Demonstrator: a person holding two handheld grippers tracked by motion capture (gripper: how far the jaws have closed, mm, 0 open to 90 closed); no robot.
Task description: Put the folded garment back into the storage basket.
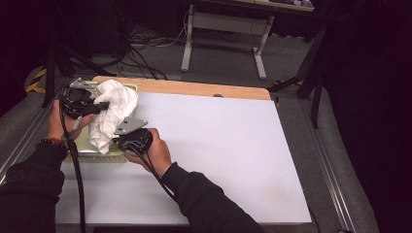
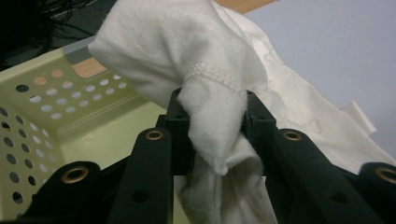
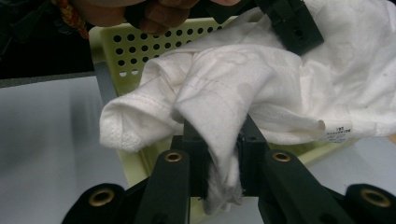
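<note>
L gripper [image 2: 212, 128] + R gripper [image 3: 219, 144] pinch white cloth [image 1: 112, 114] over basket [image 2: 51, 93].

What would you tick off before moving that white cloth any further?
1. Left gripper clamped on the crumpled white cotton cloth: ok.
2. Right gripper clamped on the cloth: ok.
3. Cloth lifted free of the pale yellow perforated plastic basket: cannot tell; part hangs over it.
4. Bare white tabletop beside the basket for laying the cloth out: ok.
5. Cloth spread flat between the grippers: not ok, bunched.
</note>
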